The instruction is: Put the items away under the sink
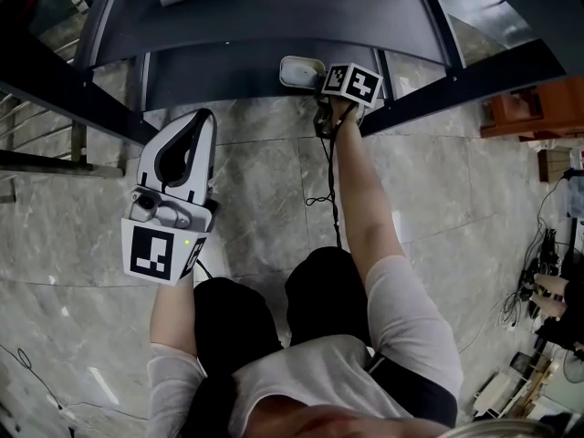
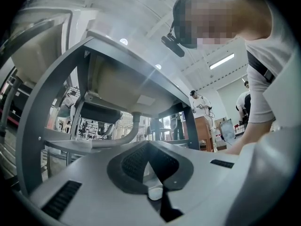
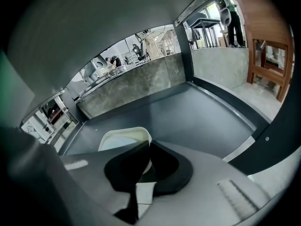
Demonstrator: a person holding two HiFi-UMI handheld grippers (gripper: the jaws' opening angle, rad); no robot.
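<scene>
The floor [image 1: 274,199] is grey veined stone, polished to a soft sheen. The sink frame [image 1: 55,99] is dark matt metal, and the shelf [image 3: 202,117] beneath it looks like smooth, dull sheet. The tub [image 3: 123,136] is glossy cream plastic. The left gripper [image 1: 203,119] has a smooth white plastic shell.

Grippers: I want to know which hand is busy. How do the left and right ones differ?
The left gripper has jaws shut on nothing; the right gripper has jaws shut at the rim of the white container. The left gripper faces up at the underside of the sink; the right gripper reaches over the dark lower shelf. Both are shut.
</scene>
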